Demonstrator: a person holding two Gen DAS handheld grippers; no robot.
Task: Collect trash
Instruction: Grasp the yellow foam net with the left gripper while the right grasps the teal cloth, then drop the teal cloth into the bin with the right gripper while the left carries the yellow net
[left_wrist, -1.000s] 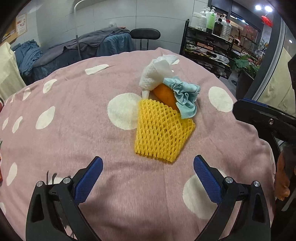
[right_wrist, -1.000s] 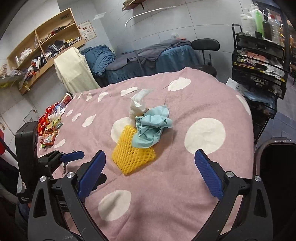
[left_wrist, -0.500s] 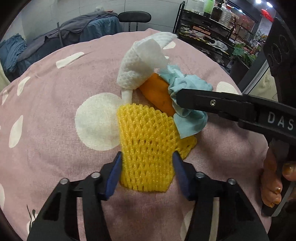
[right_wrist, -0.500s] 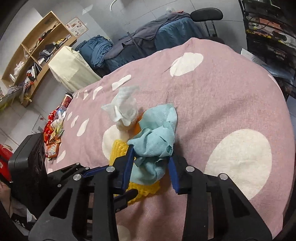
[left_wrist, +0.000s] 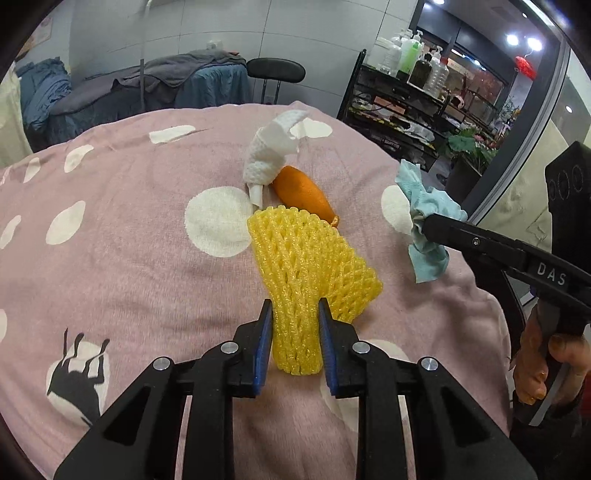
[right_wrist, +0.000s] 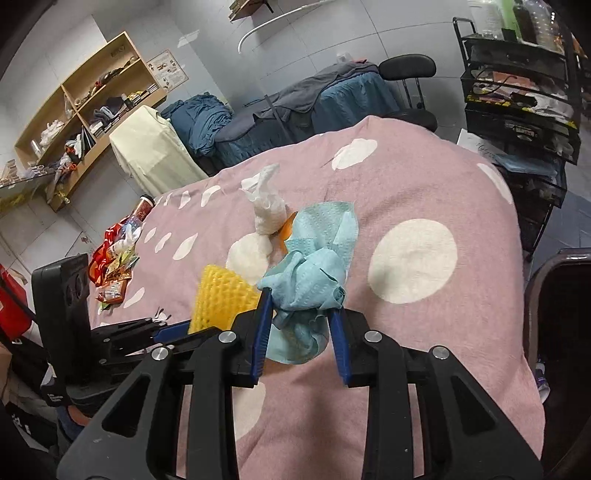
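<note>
Gripping two pieces of trash at once is the step in hand, judged from how the tools sit over the pink spotted cloth (left_wrist: 122, 258) on the worktop. At the left, the left gripper (left_wrist: 294, 343) has its jaws closing on the yellow foam net (left_wrist: 306, 258), the blue pads pinching its near end while the rest fans out above the cloth. To do this well, the pinch should take the net's folded end fully, since the springy mesh could slip out of a shallow hold. Just beyond the net lie a white foam sleeve (left_wrist: 269, 158) and an orange peel (left_wrist: 303, 190), touching each other and not yet picked up. Further right, the right gripper (right_wrist: 300, 328) holds the crumpled blue tissue (right_wrist: 314, 266) between its jaws, which are clamped on it; the tissue's loose flaps hang free, so a slow, steady carry seems wise. Both pieces should be carried clear of the peel so nothing is dragged along.

As for containers, a dark rounded rim (right_wrist: 554, 280) shows at the far right edge of the right wrist view, possibly a bin; what is inside it cannot be seen.
</note>
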